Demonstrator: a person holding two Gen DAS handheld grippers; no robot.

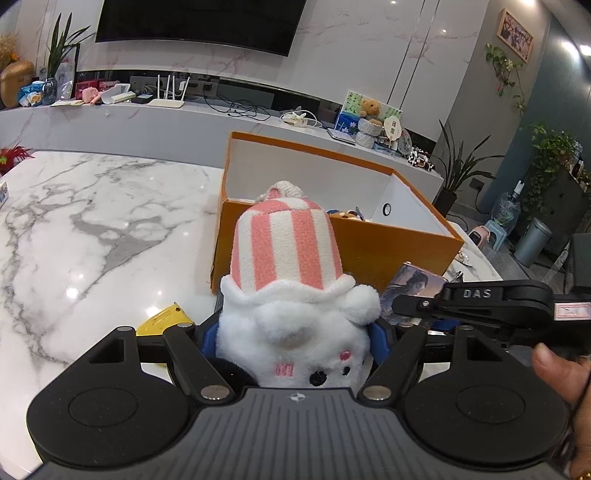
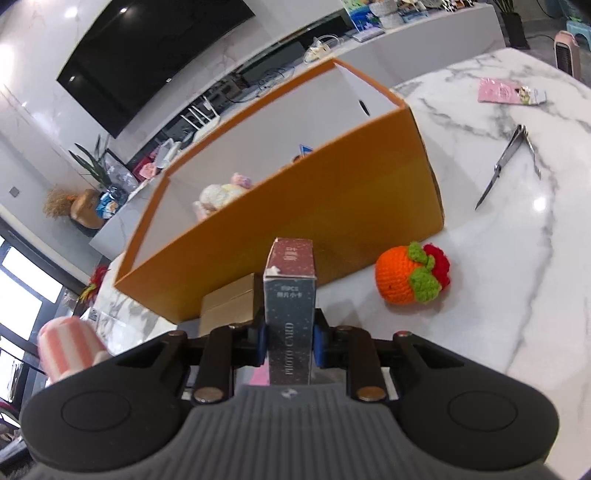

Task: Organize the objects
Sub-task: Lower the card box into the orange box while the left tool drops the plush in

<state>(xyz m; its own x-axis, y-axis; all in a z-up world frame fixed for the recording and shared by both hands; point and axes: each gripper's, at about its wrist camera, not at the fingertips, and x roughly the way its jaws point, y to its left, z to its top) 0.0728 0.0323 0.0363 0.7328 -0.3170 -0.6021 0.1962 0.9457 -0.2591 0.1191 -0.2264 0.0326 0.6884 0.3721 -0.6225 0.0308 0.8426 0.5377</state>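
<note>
Domestic living room. Wall-mounted television [image 1: 201, 22] above and beyond the claw, over a long marble media console [image 1: 147, 122] bearing a router [image 1: 168, 98], cables, teddy bear [image 1: 370, 109]; potted plants [image 1: 458, 173] far right; marble table [image 1: 92, 229] beneath.

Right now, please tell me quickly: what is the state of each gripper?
Left gripper: closed on the plush toy.
Right gripper: closed on the card box.
</note>
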